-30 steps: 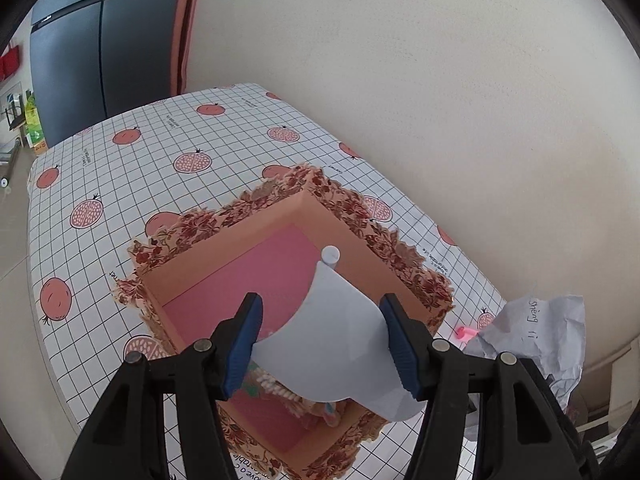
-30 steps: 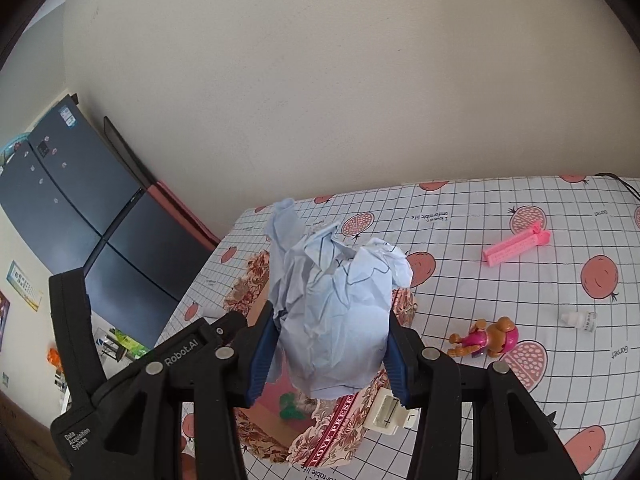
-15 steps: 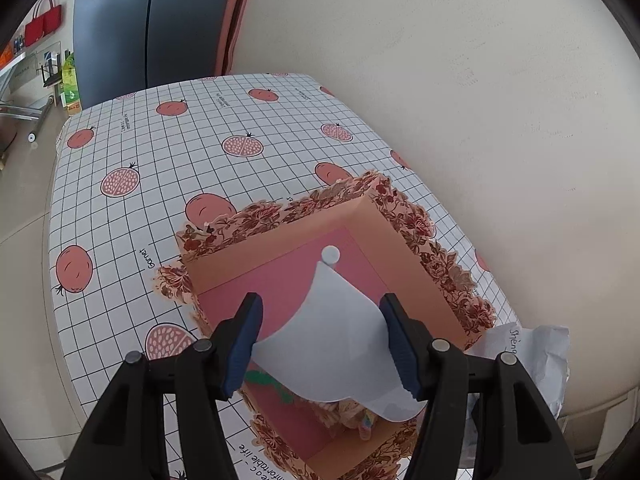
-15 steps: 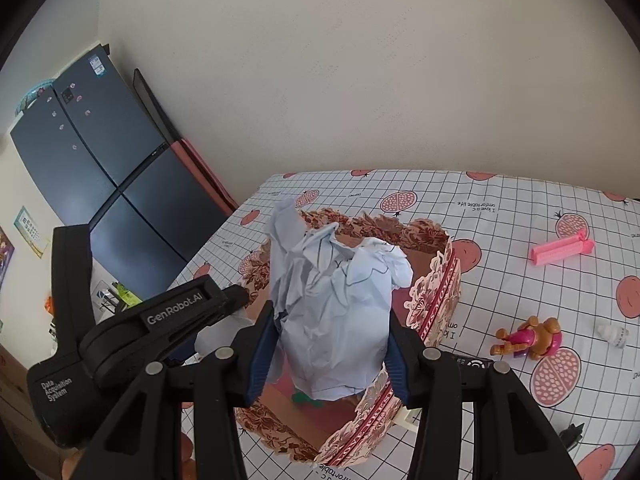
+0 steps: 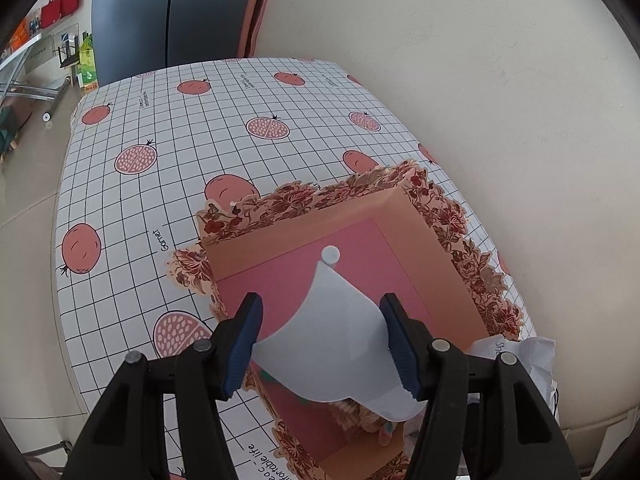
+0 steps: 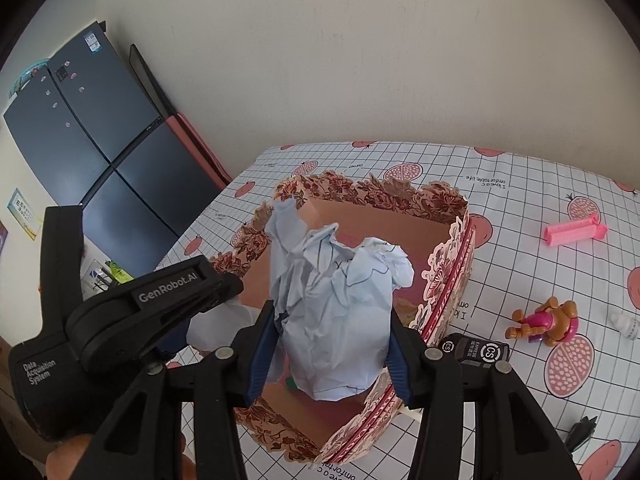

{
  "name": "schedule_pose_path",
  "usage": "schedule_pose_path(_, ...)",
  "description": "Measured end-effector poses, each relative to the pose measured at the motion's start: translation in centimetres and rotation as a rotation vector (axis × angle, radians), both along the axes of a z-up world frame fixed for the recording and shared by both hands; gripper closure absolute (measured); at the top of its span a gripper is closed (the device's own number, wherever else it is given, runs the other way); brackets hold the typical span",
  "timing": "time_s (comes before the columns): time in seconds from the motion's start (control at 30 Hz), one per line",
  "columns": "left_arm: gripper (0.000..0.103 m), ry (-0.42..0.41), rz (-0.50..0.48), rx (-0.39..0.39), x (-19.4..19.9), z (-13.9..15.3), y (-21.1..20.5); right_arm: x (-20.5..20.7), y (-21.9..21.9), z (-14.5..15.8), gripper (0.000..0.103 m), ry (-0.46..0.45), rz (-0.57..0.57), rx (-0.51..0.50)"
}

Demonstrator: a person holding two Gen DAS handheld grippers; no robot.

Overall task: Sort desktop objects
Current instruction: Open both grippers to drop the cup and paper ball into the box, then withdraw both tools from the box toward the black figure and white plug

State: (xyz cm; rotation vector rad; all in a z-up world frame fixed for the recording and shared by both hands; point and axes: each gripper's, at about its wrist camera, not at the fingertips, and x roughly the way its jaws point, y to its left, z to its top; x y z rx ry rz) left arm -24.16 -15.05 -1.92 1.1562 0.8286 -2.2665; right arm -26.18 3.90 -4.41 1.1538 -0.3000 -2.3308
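The left gripper (image 5: 320, 340) pinches a smooth pale-blue sheet (image 5: 332, 344) between its blue pads, and the right gripper (image 6: 330, 354) clamps a crumpled ball of pale-blue paper (image 6: 336, 304); both hang over the open floral cardboard box (image 6: 448, 280). The left gripper's black body crowds the box's left side in the right wrist view. Right of the box lie a black card (image 6: 476, 350), a toy dog figure (image 6: 544, 322), a pink clip (image 6: 574, 232) and a small white bottle (image 6: 626, 324) on the pomegranate-print tablecloth (image 5: 168, 184).

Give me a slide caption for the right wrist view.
Right tongs grip crumpled paper above the floral box; toy dog and pink clip remain on the table.
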Motion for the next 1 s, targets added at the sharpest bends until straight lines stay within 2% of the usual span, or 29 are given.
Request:
schedule_pose_path(0.33,0.041,-0.013,-0.002,0.010,0.1,-0.2,0.0,-0.1,0.0,-0.1,0.042,-0.013,0.002,-0.010)
schedule_pose_path(1.0,0.040,-0.011,-0.029,-0.001,0.2,0.4,0.6,-0.3,2.0,0.4,0.042,-0.008,-0.032,-0.006)
